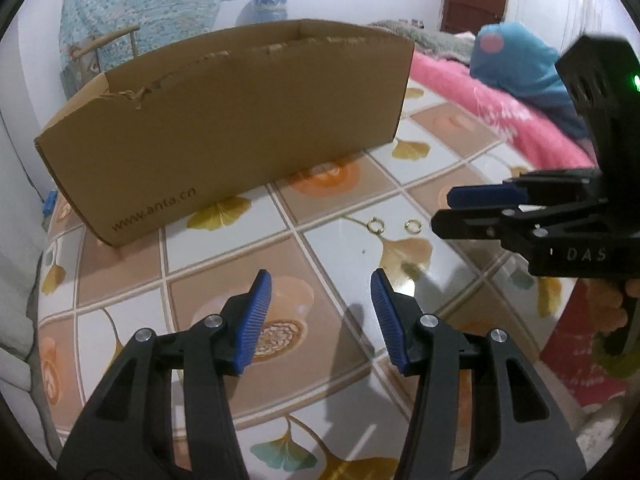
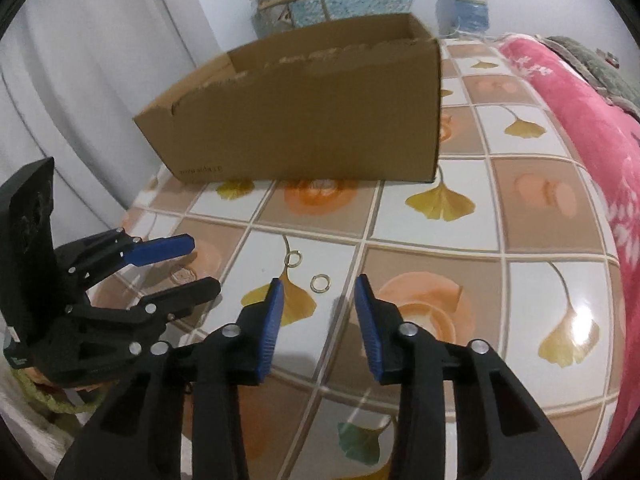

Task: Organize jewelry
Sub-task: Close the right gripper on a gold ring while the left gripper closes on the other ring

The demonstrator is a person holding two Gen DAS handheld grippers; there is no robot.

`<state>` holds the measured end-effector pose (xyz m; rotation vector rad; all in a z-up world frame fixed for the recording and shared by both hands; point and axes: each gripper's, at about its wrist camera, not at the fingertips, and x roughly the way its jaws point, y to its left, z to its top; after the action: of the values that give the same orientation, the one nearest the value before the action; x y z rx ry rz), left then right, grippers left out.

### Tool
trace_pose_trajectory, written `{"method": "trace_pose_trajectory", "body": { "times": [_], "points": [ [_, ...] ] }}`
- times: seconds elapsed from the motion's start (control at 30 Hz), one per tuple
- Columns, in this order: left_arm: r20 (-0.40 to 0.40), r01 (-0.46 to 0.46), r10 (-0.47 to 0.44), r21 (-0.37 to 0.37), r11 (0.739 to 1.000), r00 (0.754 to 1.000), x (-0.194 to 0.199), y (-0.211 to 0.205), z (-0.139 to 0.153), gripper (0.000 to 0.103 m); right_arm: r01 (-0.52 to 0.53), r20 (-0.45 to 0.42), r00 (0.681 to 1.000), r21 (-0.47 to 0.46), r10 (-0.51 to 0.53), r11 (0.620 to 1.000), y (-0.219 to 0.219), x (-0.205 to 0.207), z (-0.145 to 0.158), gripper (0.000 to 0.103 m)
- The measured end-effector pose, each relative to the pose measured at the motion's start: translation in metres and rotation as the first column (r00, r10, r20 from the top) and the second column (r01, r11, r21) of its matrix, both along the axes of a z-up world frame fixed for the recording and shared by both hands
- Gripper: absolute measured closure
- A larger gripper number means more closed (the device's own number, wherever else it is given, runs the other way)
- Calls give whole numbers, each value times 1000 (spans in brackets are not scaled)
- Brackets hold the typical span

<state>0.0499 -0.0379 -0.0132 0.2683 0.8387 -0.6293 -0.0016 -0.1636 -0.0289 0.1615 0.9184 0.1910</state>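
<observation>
Two small gold rings lie on the patterned tablecloth: one ring (image 1: 375,225) (image 2: 293,258) and a second ring (image 1: 411,225) (image 2: 319,282) beside it. An open brown cardboard box (image 1: 224,128) (image 2: 312,120) stands behind them. My left gripper (image 1: 320,284) (image 2: 202,264) is open and empty, above the table short of the rings. My right gripper (image 2: 319,290) (image 1: 444,210) is open and empty, its fingertips just short of the second ring.
The table (image 2: 540,208) has a glossy cloth with ginkgo leaves and orange prints. A pink blanket (image 2: 592,120) lies along its right edge, with a blue cloth (image 1: 516,68) on it. A chair (image 2: 296,4) and a white curtain (image 2: 80,80) stand behind.
</observation>
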Motion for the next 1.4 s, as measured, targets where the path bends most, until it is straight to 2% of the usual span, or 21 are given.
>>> {"method": "trace_pose_trajectory", "body": {
  "times": [0.17, 0.4, 0.47, 0.77, 0.83, 0.93, 1.07, 1.17, 1.27, 1.4],
  "points": [
    [12, 10, -10, 25, 1000, 1000, -3, -3, -5, 54, -31, -1, 1000, -38, 31, 999, 7, 7, -8, 80],
    [20, 13, -13, 38, 999, 1000, -5, -6, -9, 54, -53, 8, 999, -105, 54, 993, 14, 12, -13, 84],
    [27, 16, -18, 45, 999, 999, -6, -8, -9, 54, -52, 11, 998, -131, 54, 990, 16, 12, -13, 93],
    [20, 45, -45, 14, 999, 999, -13, -20, -9, 54, -9, 20, 1000, -148, 12, 989, 4, 3, -13, 93],
    [41, 61, -61, 4, 998, 997, -14, -27, -7, 54, 11, 19, 1000, -143, -8, 990, -3, -1, -13, 93],
    [72, 79, -78, -2, 997, 994, -11, -37, -5, 63, 31, 17, 999, -128, -29, 991, -10, -5, -14, 93],
    [61, 85, -85, -8, 996, 995, -2, -48, -4, 71, 40, 23, 999, -117, -37, 992, -15, -8, -15, 93],
    [53, 79, -79, 4, 997, 995, 3, -53, -5, 72, 40, 28, 999, -110, -37, 993, -15, -8, -15, 93],
    [33, 77, -78, 38, 996, 996, 7, -59, -10, 77, 39, 31, 999, -103, -36, 994, -16, -8, -16, 93],
    [38, 75, -77, 41, 996, 996, 9, -61, -10, 79, 38, 36, 999, -90, -35, 995, -19, -8, -15, 93]
  ]
}}
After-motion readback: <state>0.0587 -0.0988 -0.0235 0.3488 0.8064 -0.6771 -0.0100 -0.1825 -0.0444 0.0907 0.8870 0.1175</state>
